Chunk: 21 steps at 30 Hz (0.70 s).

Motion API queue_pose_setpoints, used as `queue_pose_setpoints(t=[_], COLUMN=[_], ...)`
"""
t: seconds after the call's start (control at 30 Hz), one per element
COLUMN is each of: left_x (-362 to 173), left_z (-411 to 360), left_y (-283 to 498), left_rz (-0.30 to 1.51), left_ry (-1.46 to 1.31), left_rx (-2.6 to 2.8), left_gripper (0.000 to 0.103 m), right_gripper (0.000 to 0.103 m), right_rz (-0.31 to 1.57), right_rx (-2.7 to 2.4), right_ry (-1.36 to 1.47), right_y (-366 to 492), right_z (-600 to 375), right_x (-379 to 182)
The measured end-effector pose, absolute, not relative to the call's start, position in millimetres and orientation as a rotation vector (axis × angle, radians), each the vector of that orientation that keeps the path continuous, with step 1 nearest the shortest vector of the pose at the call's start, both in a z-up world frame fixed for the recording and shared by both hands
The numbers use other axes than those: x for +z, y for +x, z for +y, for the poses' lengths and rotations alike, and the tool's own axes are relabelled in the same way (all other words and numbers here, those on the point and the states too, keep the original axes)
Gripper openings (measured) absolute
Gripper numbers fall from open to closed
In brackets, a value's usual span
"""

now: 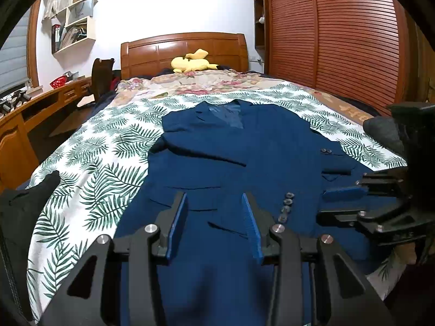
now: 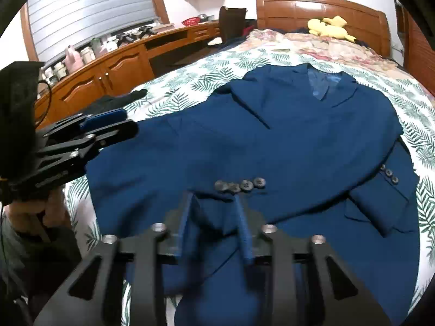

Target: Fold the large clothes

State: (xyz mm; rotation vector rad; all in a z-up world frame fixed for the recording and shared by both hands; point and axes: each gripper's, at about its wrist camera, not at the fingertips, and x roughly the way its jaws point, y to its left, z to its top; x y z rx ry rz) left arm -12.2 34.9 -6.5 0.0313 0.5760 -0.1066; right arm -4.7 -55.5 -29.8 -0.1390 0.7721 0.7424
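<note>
A dark blue suit jacket lies flat and face up on the bed, collar toward the headboard; it fills the right wrist view too. Both sleeves are folded across its front, each cuff with a row of buttons. My left gripper is open and empty, hovering over the jacket's lower hem on the left. My right gripper is open, its fingers just short of the near cuff's buttons, touching nothing I can make out. Each gripper shows from the side in the other's view, the right and the left.
The bed has a white leaf-print sheet and a floral cover near the wooden headboard, with a yellow plush toy. A black garment lies at the bed's left edge. A wooden desk runs left; a slatted wardrobe stands right.
</note>
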Motion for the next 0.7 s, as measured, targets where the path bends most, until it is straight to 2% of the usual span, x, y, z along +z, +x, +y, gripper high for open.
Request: queue_pose_setpoints(t=[0.03,0.07,0.37,0.7], left_x=[-6.9,-8.0,-23.3,-61.3], left_z=[33.5,31.1,14.2,16.6], left_y=[-11.8,-10.8,15.9,55.8], left_rz=[0.577,0.579,0.638,0.814], left_ry=[0.033,0.034,0.034,0.001], left_rx=[-0.110,-0.115,-0.141,-0.109], left_gripper=[0.039,0.039,0.039,0.039], right_gripper=[0.048,0.049,0.049,0.049], right_rz=[0.765,0.755,0.744,0.770], right_rx=[0.738,0.737,0.630,0.553], right_ry=[-0.138,-0.129,-0.108,-0.120], right_y=[-6.2,-8.3,-6.3,-6.0], right_z=[-58.6,-63.2,-103.5,-138.7], right_x=[-28.5,-25.9,-20.8,-30.9])
